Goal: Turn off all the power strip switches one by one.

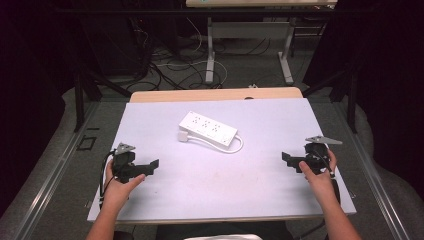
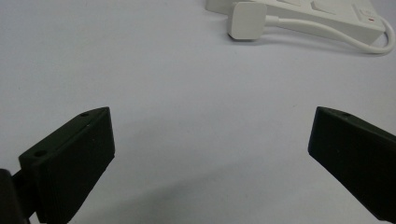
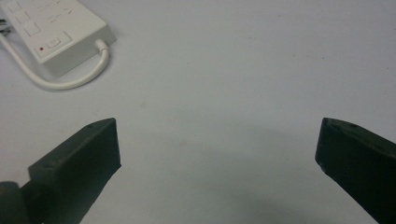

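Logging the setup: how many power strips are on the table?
1. The white power strip lies mid-table, its cord looped alongside, plug at its left end.

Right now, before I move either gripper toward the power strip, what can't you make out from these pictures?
- Power strip: in the left gripper view the top edge cuts off most of it; in the right gripper view its far end runs off the top left corner.
- Its sockets and switch setting: too small in the high view.
- Plug: its prongs face away or under, hidden.
- Both grippers, left and right, have jaws apart, holding nothing.
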The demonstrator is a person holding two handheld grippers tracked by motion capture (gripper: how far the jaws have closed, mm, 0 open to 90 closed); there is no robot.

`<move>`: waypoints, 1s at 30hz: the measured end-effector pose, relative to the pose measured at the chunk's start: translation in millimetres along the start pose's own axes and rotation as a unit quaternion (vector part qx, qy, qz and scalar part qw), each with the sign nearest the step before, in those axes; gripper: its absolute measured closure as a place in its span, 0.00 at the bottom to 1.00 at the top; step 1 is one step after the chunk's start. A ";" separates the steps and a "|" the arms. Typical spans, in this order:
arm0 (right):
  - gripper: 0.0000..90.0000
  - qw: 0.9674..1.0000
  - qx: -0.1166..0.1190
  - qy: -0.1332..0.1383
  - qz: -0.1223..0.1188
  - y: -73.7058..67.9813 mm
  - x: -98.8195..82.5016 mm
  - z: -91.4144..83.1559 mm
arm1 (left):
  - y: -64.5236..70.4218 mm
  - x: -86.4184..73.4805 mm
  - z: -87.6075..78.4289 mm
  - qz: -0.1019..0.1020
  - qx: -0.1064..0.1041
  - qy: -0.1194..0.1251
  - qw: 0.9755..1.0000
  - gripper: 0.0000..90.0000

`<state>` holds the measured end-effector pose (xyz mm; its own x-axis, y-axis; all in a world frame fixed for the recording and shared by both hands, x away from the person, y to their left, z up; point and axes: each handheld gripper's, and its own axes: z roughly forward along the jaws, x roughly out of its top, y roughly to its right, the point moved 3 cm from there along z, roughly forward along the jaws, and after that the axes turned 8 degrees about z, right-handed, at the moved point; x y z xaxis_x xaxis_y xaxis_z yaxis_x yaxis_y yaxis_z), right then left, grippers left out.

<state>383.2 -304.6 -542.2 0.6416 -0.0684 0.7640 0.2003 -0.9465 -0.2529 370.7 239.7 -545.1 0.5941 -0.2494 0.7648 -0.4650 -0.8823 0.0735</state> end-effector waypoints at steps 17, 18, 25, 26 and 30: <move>0.00 0.998 -0.003 -0.046 -0.032 -9.9 -0.9 -7.4 | 16.1 12.7 -4.2 0.008 -0.014 -0.004 1.000 0.01; 0.00 0.998 -0.002 -0.048 -0.031 -9.7 -1.6 -7.4 | 18.0 14.5 -4.0 0.010 -0.014 -0.003 1.000 0.01; 0.00 0.997 -0.002 -0.062 -0.043 -9.2 -4.7 -6.2 | 28.4 27.0 -3.3 0.025 -0.016 0.001 1.000 0.08; 0.00 0.997 -0.001 -0.061 -0.043 -9.4 -4.1 -7.1 | 31.3 31.5 -2.2 0.030 -0.018 0.001 0.999 0.09; 0.00 0.998 -0.001 -0.053 -0.042 -8.7 -1.8 -9.1 | 35.7 42.3 -0.6 0.040 -0.016 0.005 0.999 0.15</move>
<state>373.6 -299.2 -536.0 0.6975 0.0451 0.7152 0.2560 -0.9478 -0.1899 378.8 197.9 -509.7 0.5485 -0.3142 0.7749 -0.5308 -0.8469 0.0323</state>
